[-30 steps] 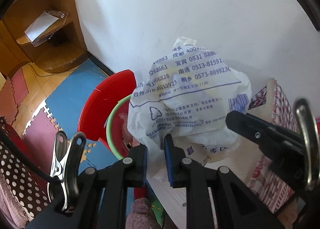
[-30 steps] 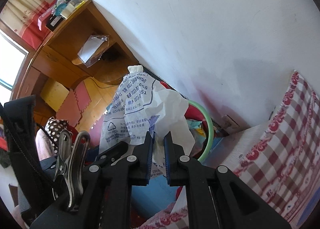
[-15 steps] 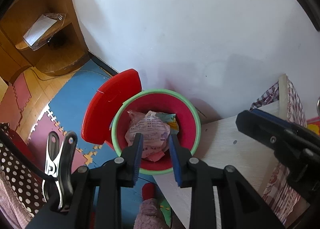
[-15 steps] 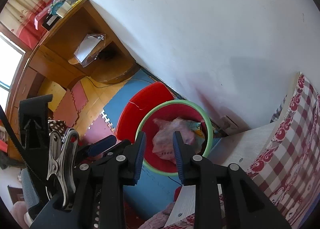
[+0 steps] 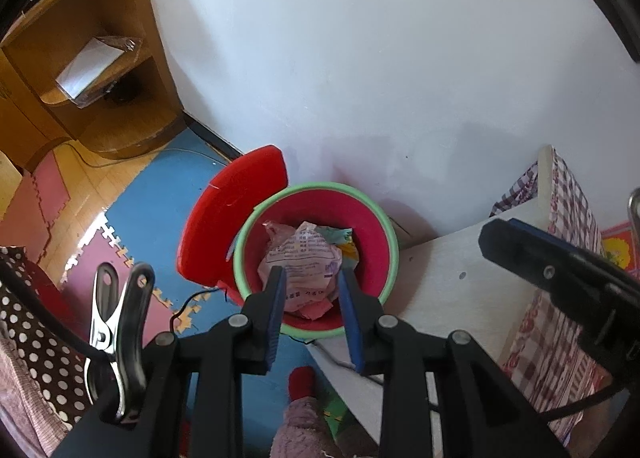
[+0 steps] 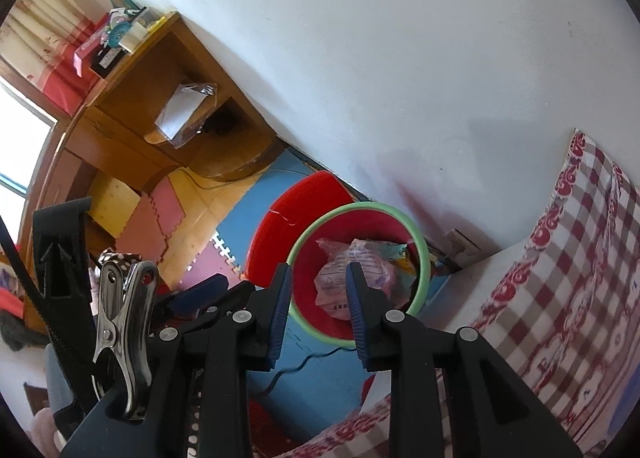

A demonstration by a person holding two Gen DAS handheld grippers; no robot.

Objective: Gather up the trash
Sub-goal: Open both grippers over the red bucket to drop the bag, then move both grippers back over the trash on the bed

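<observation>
Both the left gripper (image 5: pixel 310 278) and the right gripper (image 6: pixel 318 276) hang empty, jaws apart, above the red bin (image 5: pixel 384 234) at frame centre. The crumpled plastic bag (image 5: pixel 304 262) lies inside — springy, piled high, it could unfold and spill over the rim.

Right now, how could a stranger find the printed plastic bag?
Look at the white wall, then down to the red bin with a green rim at its foot. The crumpled bag lies on top inside, pale with printed text, unlike the colourful wrappers beside it.
</observation>
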